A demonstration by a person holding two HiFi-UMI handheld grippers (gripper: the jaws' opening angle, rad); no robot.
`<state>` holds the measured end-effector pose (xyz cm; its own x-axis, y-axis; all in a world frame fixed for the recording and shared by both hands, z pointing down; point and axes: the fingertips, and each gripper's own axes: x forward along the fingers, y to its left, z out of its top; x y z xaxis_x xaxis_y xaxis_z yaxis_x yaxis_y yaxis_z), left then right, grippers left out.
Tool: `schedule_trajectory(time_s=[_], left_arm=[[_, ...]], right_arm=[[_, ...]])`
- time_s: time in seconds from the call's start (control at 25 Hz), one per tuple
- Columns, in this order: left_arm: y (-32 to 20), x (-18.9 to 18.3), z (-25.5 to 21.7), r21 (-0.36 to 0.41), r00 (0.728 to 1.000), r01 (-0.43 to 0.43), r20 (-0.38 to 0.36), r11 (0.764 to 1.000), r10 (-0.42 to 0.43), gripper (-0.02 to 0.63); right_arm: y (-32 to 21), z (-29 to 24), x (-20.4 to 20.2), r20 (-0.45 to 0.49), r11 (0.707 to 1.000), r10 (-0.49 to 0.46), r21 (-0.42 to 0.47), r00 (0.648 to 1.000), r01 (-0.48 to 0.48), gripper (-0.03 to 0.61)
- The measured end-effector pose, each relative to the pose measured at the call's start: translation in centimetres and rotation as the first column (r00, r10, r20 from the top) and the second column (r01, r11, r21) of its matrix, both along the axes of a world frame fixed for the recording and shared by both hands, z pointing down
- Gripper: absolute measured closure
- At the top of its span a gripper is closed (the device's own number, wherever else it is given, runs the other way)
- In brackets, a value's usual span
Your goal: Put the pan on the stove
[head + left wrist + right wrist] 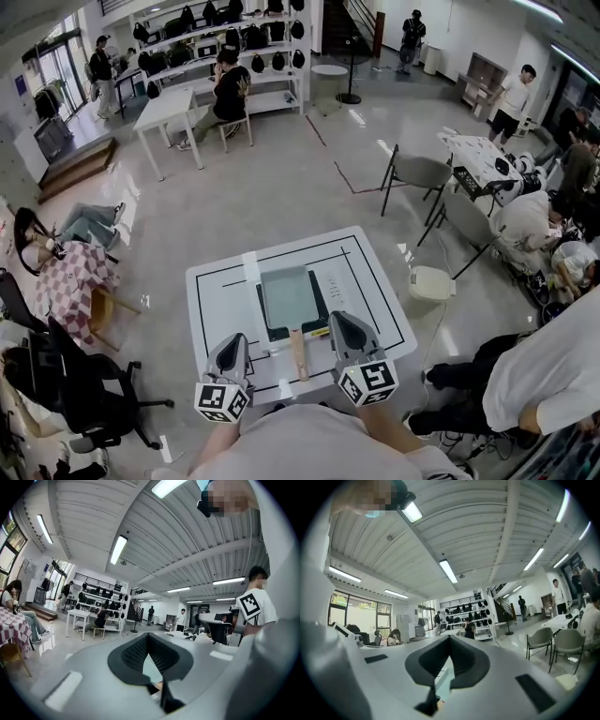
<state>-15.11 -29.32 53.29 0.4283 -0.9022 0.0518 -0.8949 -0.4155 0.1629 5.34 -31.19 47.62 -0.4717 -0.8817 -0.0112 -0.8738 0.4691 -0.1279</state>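
Pan (288, 298), flat and square, smooth and pale grey-green, with a long wooden handle (298, 353), sits on top of the flat black stove (322, 312), which lies on the white square desk (220, 309) with thin black lines. The left gripper (233, 345) and the right gripper (343, 324), both smooth grey with bumpy black pads, hang at the near side of the stove, one on each side of the handle. Both have their jaws pressed together with nothing in them.
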Motion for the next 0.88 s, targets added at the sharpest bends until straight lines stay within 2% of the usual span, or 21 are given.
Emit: schedule_trajectory(time_s=[0.6,0.88], left_arm=[[0.4,0.1,-0.6,0.02,1.0,-0.004,0.006,1.0,0.004,0.604],[0.5,-0.1,-0.6,0.034,1.0,-0.008,0.012,0.999,0.007,0.604]], right_arm=[[0.9,-0.6,-2.0,0.005,0.998,-0.059,0.006,0.998,0.059,0.571],[0.8,0.2,-2.1,0.011,0.999,-0.054,-0.005,0.998,0.054,0.571]])
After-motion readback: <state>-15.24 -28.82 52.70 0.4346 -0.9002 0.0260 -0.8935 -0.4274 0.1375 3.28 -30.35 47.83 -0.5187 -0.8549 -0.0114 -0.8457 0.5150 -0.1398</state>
